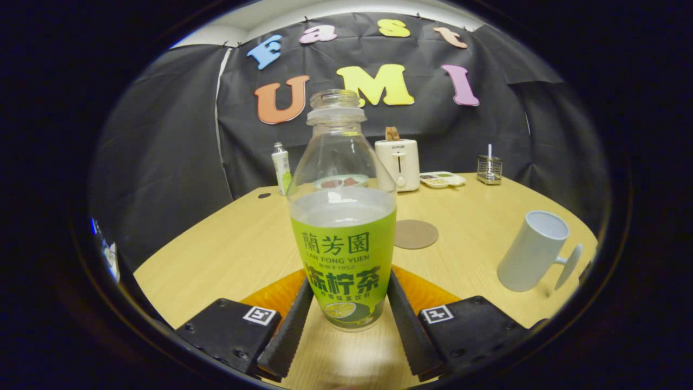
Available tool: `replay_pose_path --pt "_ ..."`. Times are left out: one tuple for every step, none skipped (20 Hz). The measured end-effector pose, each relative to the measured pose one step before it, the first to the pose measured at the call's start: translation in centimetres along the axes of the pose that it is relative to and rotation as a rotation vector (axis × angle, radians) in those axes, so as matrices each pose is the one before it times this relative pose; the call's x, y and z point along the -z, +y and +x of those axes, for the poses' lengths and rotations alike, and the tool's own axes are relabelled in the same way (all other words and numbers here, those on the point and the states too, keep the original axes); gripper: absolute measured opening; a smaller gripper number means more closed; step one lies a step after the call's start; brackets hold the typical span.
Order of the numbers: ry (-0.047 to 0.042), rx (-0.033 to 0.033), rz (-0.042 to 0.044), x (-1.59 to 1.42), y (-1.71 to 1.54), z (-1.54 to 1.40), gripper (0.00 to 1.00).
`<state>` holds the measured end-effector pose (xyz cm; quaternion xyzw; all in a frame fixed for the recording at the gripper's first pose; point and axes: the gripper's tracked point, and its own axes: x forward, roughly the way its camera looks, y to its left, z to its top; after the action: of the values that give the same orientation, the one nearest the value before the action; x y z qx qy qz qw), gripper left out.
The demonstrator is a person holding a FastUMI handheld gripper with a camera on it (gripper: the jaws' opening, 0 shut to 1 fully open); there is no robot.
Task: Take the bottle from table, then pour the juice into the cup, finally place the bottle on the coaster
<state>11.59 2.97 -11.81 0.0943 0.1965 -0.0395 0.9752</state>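
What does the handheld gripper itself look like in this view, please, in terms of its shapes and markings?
The gripper has two long, flat fingers with ribbed inner faces. Each grows from a blocky housing with visible screws, topped by a small square black-and-white marker tag. Translucent orange parts sit behind the fingers.

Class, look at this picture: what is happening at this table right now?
A hand-held gripper has its two fingers on either side of an uncapped juice bottle, which stands upright on the table; whether they press on it is unclear. The coaster lies just beyond the bottle, and the white cup waits off to the right.
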Motion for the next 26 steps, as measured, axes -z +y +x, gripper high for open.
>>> replay_pose_path --pt "0.00542 -0.00729 0.01866 -0.224 0.080 -0.069 0.82" --pt "0.00530 -0.00698 0.02230 -0.097 -0.044 -0.144 0.82" --pt "0.00385 -0.00612 0.03163 -0.204 -0.044 -0.094 0.82" --pt "0.00727 -0.00474 0.04095 -0.161 -0.020 -0.119 0.81" --pt "0.00549 -0.00311 0.04327 -0.331 -0.121 -0.102 0.81" --pt "-0.00248 -0.01065 0.03999 -0.362 0.124 -0.213 0.81" --pt "-0.00798 -0.01516 0.04289 -0.573 0.161 -0.283 0.81" --pt "-0.00949 -0.02205 0.04673 -0.352 0.381 -0.341 0.81" --pt "-0.00450 -0.02579 0.04777 -0.399 0.460 -0.171 0.80" --pt "-0.00355 -0.02387 0.04221 -0.219 0.555 0.038 0.81" --pt "0.00780 -0.02123 0.03355 -0.171 0.325 -0.152 0.80" --pt "0.00426 -0.01476 0.03664 -0.019 0.106 -0.230 0.80" --pt "0.00477 -0.01680 0.04489 -0.171 0.140 -0.142 0.79" --pt "0.00680 -0.02294 0.05410 -0.133 0.358 -0.104 0.79" --pt "0.00634 -0.02017 0.05968 -0.129 0.179 -0.088 0.79" --pt "0.00348 -0.01547 0.05651 -0.187 0.115 -0.199 0.79" --pt "0.00102 -0.01161 0.05058 -0.294 0.058 -0.109 0.79" --pt "0.00051 -0.01359 0.04401 0.037 0.135 -0.188 0.79" --pt "-0.00419 -0.01303 0.03464 -0.388 0.197 -0.182 0.79" --pt "-0.00619 -0.01171 0.02866 -0.276 0.006 -0.182 0.79" --pt "-0.00760 -0.01185 0.03005 -0.425 0.146 -0.170 0.79" --pt "-0.00710 -0.01291 0.03493 -0.398 0.139 -0.277 0.78" --pt "-0.00610 -0.01523 0.04029 -0.466 0.123 -0.395 0.78" --pt "-0.00411 -0.01464 0.03709 -0.225 0.279 -0.139 0.78" --pt "-0.00338 -0.01036 0.03144 -0.348 0.274 -0.045 0.78" --pt "-0.00100 -0.00643 0.02591 -0.179 0.250 -0.029 0.78"
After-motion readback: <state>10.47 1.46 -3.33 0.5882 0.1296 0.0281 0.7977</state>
